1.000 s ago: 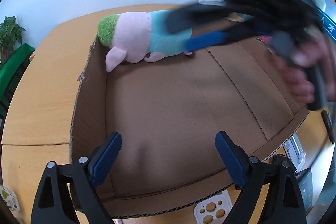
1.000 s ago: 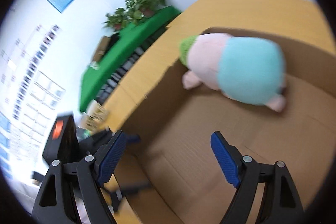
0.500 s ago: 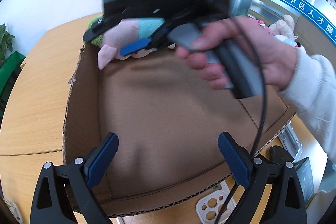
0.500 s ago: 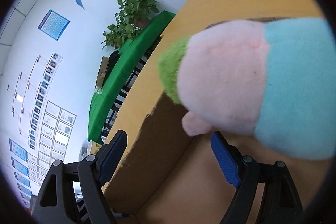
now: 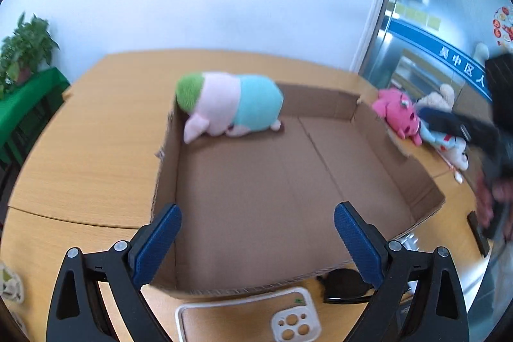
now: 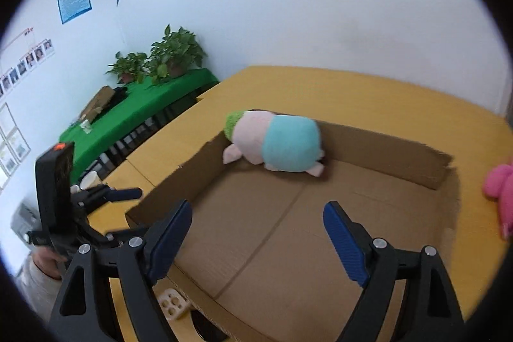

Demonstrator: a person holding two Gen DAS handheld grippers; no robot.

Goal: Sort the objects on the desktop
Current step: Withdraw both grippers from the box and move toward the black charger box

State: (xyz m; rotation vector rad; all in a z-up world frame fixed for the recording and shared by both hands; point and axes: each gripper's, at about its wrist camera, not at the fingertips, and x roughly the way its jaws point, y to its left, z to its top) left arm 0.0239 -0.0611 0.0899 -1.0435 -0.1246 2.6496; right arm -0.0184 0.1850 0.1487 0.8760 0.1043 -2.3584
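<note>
A pink, teal and green plush pig [image 5: 231, 109] lies in the far left corner of a shallow cardboard box [image 5: 323, 103]; it also shows in the right wrist view [image 6: 275, 145] inside the box [image 6: 384, 146]. My left gripper [image 5: 256, 241] is open and empty over the box's near edge. My right gripper [image 6: 256, 237] is open and empty above the box floor, well back from the pig. A pink plush [image 5: 399, 114] and other plush toys [image 5: 445, 140] lie on the table right of the box.
A white phone case [image 5: 250, 321] and black sunglasses [image 5: 344, 282] lie in front of the box. The wooden table [image 5: 89, 149] extends left. A green-covered table [image 6: 134, 108] with potted plants [image 6: 166, 56] stands beyond. A pink plush [image 6: 500, 194] sits at the right edge.
My right gripper let go of the plush pig in the box's far corner and pulled back to the right, away from it. My left gripper stayed open near the box's front.
</note>
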